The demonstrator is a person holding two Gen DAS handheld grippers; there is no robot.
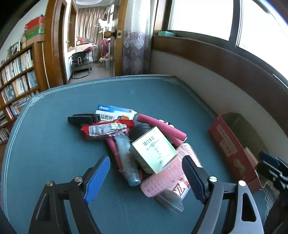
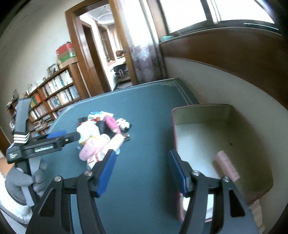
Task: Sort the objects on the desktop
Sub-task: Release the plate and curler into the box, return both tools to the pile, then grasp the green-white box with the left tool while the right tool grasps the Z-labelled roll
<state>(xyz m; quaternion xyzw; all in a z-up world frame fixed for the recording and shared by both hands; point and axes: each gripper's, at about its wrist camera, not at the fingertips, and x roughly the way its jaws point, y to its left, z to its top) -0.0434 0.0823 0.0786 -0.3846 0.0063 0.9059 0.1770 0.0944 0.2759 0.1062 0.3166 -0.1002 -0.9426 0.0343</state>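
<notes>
Room: a teal table mat (image 1: 54, 144) with a pale line border, a bookshelf (image 1: 16, 75) off to the left, a window (image 1: 207, 16) above a wooden sill.
Left wrist view, gripper: the left gripper (image 1: 145, 177) hangs over the mat with jaws spread wide, nothing pressed between the pads.
Left wrist view, pile: a heap lies just ahead of the fingers: a white barcoded box (image 1: 154, 149) on a pink ribbed roll (image 1: 162, 180), a grey-blue tube (image 1: 126, 158), a red packet (image 1: 106, 129), pink foam rods (image 1: 162, 126), a black clip (image 1: 82, 117).
Left wrist view, box: a red box (image 1: 232, 145) stands to the right, near the wall.
Right wrist view, gripper: the right gripper (image 2: 142, 172) stands parted and empty, over the mat beside the box's left wall.
Right wrist view, box: the red box (image 2: 223, 115) lies open to the right of the fingers; a blurred pink item (image 2: 227, 165) is inside.
Right wrist view, pile: the heap (image 2: 100, 136) sits ahead and left.
Right wrist view, hand: a grey-gloved hand (image 2: 25, 180) holds the other gripper's handle at far left.
</notes>
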